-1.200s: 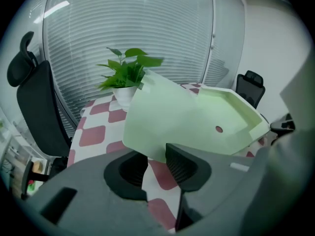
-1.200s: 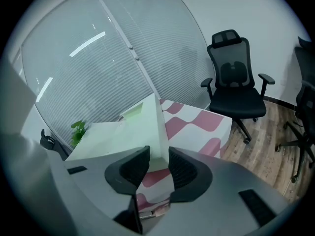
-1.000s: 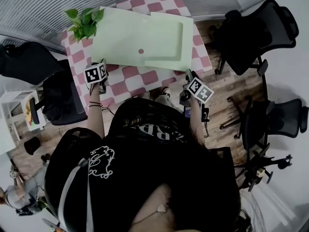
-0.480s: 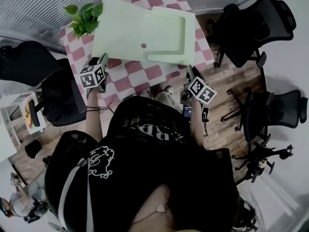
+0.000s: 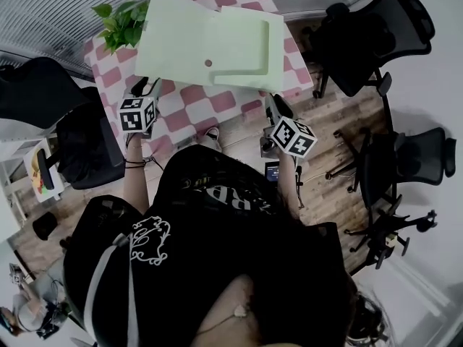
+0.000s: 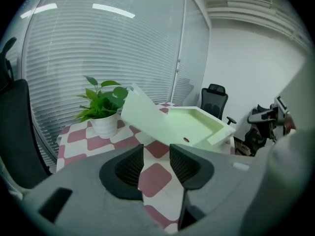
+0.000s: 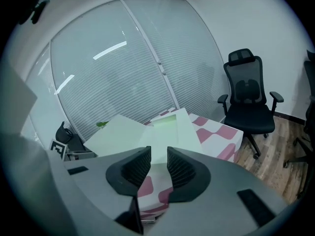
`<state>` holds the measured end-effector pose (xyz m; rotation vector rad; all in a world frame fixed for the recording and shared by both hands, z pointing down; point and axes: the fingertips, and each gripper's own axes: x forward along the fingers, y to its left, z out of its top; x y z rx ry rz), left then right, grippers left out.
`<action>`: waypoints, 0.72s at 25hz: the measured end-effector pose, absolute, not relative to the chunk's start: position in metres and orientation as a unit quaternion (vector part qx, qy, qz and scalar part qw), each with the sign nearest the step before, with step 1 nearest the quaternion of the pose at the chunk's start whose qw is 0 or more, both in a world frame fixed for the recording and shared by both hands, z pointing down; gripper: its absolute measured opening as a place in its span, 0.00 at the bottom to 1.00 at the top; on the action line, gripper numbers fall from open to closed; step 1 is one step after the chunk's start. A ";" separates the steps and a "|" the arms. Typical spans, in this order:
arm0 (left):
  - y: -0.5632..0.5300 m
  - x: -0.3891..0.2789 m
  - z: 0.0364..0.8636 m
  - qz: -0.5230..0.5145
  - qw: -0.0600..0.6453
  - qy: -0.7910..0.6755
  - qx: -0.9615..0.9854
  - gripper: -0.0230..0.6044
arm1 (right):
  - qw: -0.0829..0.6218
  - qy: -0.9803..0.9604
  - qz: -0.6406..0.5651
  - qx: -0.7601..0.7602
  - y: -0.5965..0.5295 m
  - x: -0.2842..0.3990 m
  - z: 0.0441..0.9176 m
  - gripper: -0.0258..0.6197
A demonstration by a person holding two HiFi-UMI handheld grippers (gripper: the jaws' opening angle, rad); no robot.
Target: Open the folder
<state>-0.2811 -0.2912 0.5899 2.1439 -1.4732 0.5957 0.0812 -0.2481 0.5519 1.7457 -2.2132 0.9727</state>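
A pale green box folder (image 5: 210,45) lies spread open on the pink-and-white checked table (image 5: 195,107). Its flap (image 6: 147,114) slants up at the left and its shallow tray (image 6: 197,124) lies at the right. A small dark round spot (image 5: 208,63) marks the middle panel. My left gripper (image 5: 145,89) hovers over the table's near left edge, short of the folder, open with nothing between its jaws (image 6: 156,154). My right gripper (image 5: 273,108) hangs off the near right corner. Its jaws are closing and hold nothing (image 7: 159,156).
A potted plant (image 5: 123,24) in a white pot (image 6: 106,124) stands at the table's far left, beside the folder's flap. Black office chairs stand at the right (image 5: 369,42), (image 5: 412,165) and at the left (image 5: 43,92). Window blinds run behind the table, and the floor is wood.
Both grippers have lifted toward the head camera near the table's front edge, and the left one has rolled. The folder lies as it did.
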 end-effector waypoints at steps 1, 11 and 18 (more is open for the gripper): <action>-0.286 -0.277 0.590 0.230 0.225 -0.531 0.784 0.29 | 0.082 -0.743 0.322 0.580 -0.242 0.079 0.551 0.19; -0.213 -0.188 0.569 0.267 0.156 -0.471 0.826 0.29 | 0.098 -0.781 0.278 0.551 -0.162 0.082 0.535 0.13; -0.139 -0.106 0.523 0.201 0.136 -0.422 0.874 0.29 | 0.105 -0.807 0.246 0.527 -0.091 0.086 0.524 0.11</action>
